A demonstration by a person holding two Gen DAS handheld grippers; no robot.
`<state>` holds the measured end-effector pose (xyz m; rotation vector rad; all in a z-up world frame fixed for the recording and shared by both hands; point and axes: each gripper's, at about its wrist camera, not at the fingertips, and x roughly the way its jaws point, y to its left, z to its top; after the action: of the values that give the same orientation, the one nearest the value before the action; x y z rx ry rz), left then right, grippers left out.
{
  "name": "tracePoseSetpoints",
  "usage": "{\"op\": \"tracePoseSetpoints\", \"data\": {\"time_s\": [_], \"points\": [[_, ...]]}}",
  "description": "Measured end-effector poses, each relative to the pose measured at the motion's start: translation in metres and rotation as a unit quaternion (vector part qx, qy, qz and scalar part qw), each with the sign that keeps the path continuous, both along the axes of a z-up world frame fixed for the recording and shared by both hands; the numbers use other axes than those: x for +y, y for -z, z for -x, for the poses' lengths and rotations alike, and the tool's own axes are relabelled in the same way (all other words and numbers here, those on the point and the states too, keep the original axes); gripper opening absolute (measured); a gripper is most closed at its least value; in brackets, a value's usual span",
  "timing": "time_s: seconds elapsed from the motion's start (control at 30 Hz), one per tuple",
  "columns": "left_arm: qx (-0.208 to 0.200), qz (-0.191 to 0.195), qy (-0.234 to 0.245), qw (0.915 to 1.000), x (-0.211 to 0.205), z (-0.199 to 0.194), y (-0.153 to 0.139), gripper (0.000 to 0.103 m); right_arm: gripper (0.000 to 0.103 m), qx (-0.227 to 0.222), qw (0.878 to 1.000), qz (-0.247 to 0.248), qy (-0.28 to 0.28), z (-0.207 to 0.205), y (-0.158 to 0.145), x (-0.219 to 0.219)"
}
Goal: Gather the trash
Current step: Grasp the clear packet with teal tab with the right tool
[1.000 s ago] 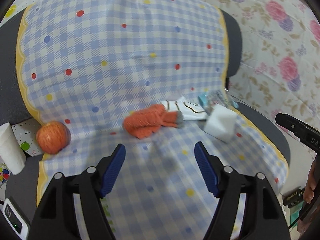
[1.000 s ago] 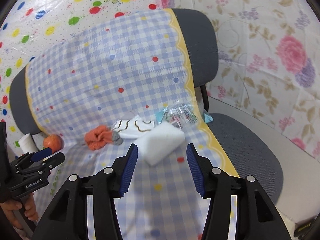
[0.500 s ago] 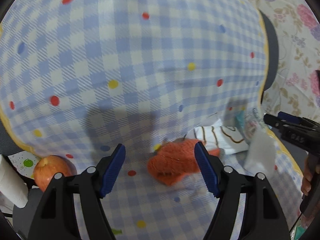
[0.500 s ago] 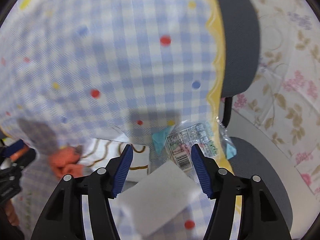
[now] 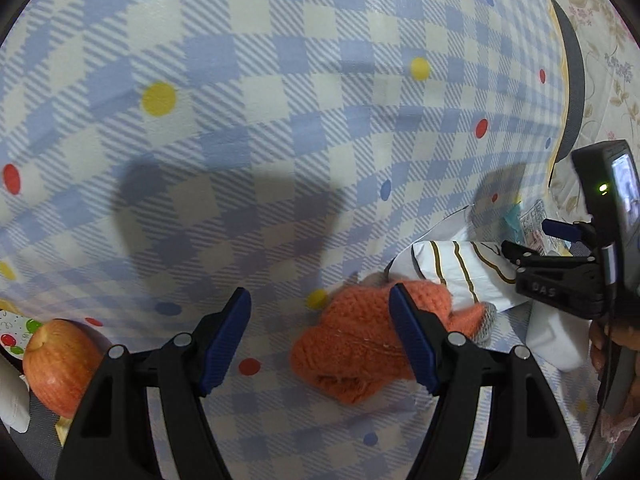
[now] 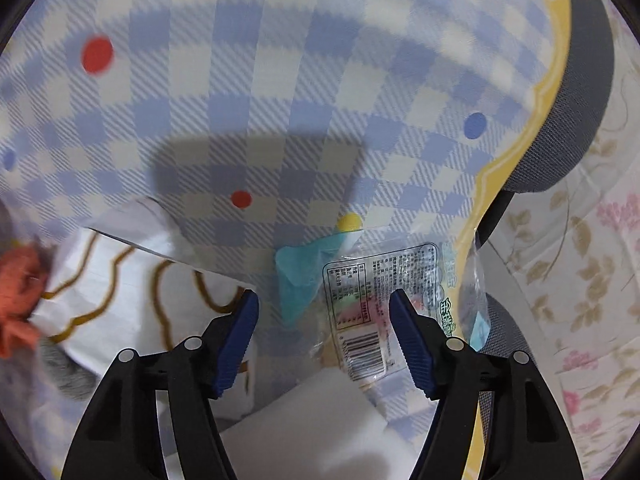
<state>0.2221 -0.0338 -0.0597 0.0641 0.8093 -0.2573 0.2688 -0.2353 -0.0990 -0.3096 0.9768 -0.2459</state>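
On the chair's blue checked cloth lie an orange knitted piece, a white paper with brown wavy lines, a white foam block and a clear plastic wrapper with a barcode. My left gripper is open, low over the seat, its right finger over the orange piece. My right gripper is open, with the wrapper between its fingers and the foam block just below. The right gripper also shows at the right of the left wrist view.
A red apple lies at the seat's left edge beside a white roll. The grey chair back edge and floral wall covering are to the right. The cloth-covered backrest rises close ahead of both grippers.
Both grippers have moved forward and down toward the items. The orange piece now lies by the left gripper's right finger; the wrapper now lies between the right gripper's fingers.
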Motion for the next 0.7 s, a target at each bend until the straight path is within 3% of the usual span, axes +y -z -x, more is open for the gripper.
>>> {"op": "tracePoseSetpoints", "data": {"time_s": [0.17,0.23,0.37,0.5,0.6,0.7], "points": [[0.002,0.005,-0.003,1.0,0.002,0.0,0.001,0.07,0.061,-0.002,1.0,0.016,-0.003,-0.001,0.004,0.001],[0.006,0.004,-0.002,1.0,0.004,0.003,0.0,0.07,0.016,-0.005,1.0,0.018,0.004,0.0,0.003,0.001],[0.003,0.005,-0.002,1.0,0.008,0.015,-0.003,0.07,0.013,-0.054,0.999,0.007,0.003,0.019,-0.02,0.0],[0.002,0.013,-0.003,0.9999,0.013,0.027,-0.008,0.07,0.011,-0.133,0.99,-0.038,-0.031,0.062,-0.066,0.005],[-0.001,0.013,-0.003,0.9999,0.015,0.037,-0.013,0.07,0.008,-0.196,0.972,-0.11,-0.068,0.108,-0.101,0.003],[-0.004,0.013,-0.001,0.9999,0.019,0.046,-0.019,0.07,0.002,-0.228,0.956,-0.167,-0.073,0.141,-0.118,-0.009]]}}
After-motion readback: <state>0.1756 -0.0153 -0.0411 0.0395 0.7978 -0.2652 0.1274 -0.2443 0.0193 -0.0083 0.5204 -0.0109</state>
